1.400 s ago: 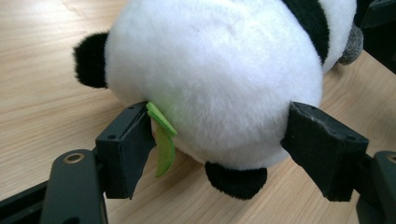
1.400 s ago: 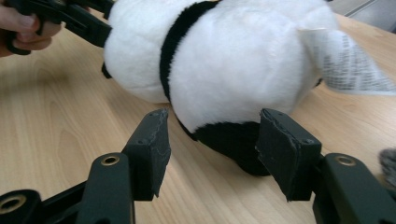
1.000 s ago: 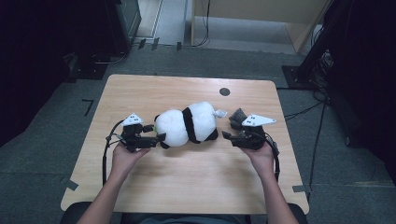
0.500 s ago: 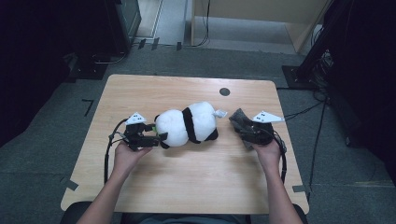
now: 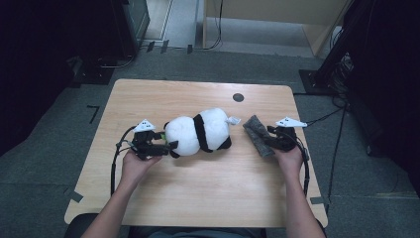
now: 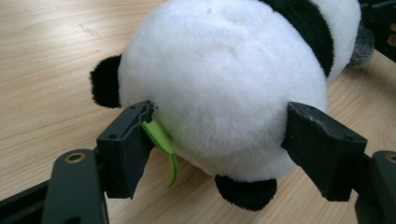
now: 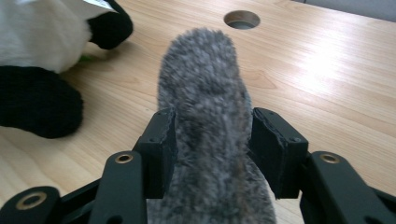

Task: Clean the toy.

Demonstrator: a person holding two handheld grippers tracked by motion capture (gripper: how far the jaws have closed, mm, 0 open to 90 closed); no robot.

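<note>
You are in a lab or test room: your pale wooden worktop (image 5: 198, 198) with a round cable hole (image 5: 238, 97) stands on grey carpet (image 5: 44, 148), tape marks (image 5: 93, 113) lie off its left edge, and dark equipment racks (image 5: 376, 64) with trailing cables (image 5: 337, 148) crowd its far corners.

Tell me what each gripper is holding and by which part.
The right gripper clamps the grey furry piece across its middle. The left gripper straddles the panda plush at its white rounded end, jaws wide; a firm grip cannot be told.
</note>
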